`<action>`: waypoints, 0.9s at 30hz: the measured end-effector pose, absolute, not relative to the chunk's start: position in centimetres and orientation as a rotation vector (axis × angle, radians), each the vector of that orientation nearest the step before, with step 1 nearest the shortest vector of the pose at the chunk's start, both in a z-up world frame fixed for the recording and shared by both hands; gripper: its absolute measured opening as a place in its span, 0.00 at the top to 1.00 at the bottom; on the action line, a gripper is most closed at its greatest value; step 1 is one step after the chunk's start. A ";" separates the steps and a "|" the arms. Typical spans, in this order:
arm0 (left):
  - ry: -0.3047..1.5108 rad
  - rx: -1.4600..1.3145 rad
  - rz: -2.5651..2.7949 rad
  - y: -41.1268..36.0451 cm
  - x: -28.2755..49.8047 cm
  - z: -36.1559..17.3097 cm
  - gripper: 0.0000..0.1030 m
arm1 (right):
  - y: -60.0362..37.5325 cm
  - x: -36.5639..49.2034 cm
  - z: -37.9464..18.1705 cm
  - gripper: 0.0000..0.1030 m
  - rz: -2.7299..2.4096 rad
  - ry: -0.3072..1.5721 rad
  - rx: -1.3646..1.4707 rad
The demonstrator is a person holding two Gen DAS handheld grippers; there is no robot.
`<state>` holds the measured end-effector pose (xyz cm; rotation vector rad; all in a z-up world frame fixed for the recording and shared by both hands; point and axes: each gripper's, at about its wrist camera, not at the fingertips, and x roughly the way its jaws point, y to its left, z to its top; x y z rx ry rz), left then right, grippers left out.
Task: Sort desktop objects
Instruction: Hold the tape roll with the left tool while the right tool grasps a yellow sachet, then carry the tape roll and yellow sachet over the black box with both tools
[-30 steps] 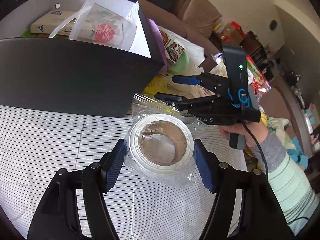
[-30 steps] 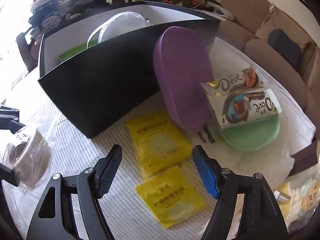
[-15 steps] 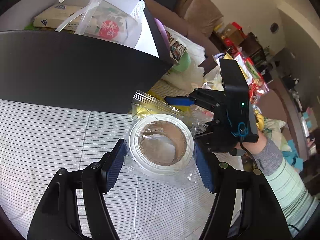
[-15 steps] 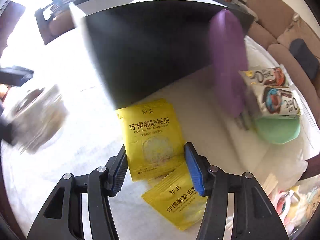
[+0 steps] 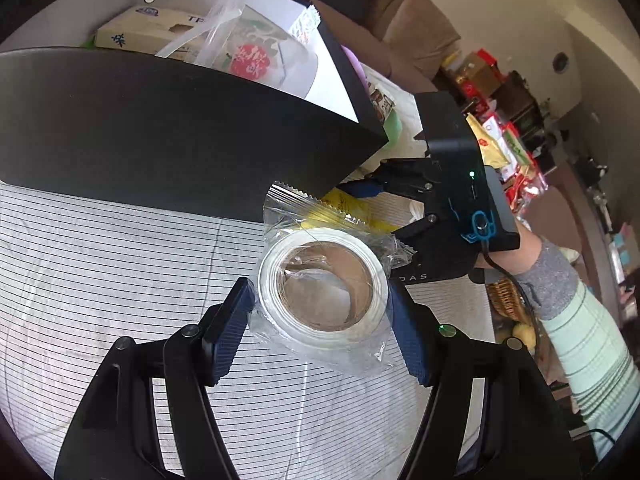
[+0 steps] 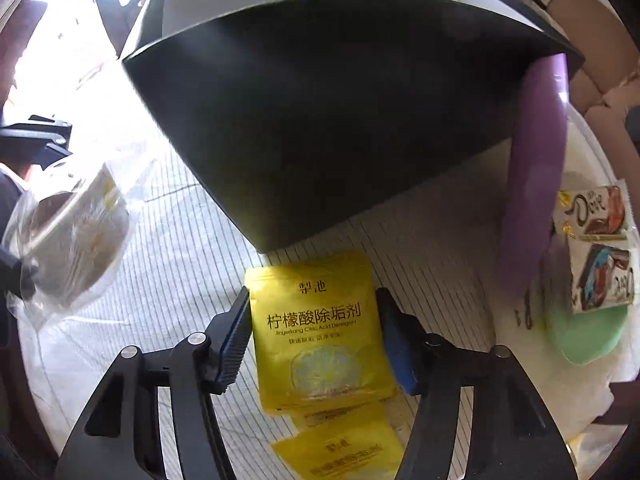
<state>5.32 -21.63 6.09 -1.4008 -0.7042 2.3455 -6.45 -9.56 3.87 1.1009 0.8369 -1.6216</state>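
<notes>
My left gripper (image 5: 320, 292) is shut on a white tape roll (image 5: 276, 312) wrapped in a clear plastic bag, held above the striped tablecloth just in front of the black box (image 5: 160, 128). The right gripper (image 6: 312, 294) points steeply down over a yellow detergent packet (image 6: 320, 344) that lies flat on the cloth between its fingers. Its jaws are opening slightly, and the pads stand at the packet's side edges without squeezing it. A second yellow packet (image 6: 344, 448) lies partly under the first. In the left wrist view the right gripper (image 5: 376, 210) sits beyond the tape.
The black box (image 6: 340, 100) holds a tissue carton (image 5: 148, 32) and a clear tub with a red label (image 5: 256, 60). A purple lid (image 6: 536, 184) leans on its side. Dove chocolate packs (image 6: 596, 248) rest on a green lid (image 6: 584, 332). A person's striped sleeve (image 5: 580, 332) is at right.
The right gripper has swung down and forward over the upper yellow packet, and its jaws have narrowed around it. The left gripper still holds the tape and has drifted slightly toward the box.
</notes>
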 end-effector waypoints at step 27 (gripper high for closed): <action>-0.413 -1.176 2.680 -33.6 3.5 22.5 0.38 | -6.5 -0.2 29.8 0.43 -2.205 0.227 0.468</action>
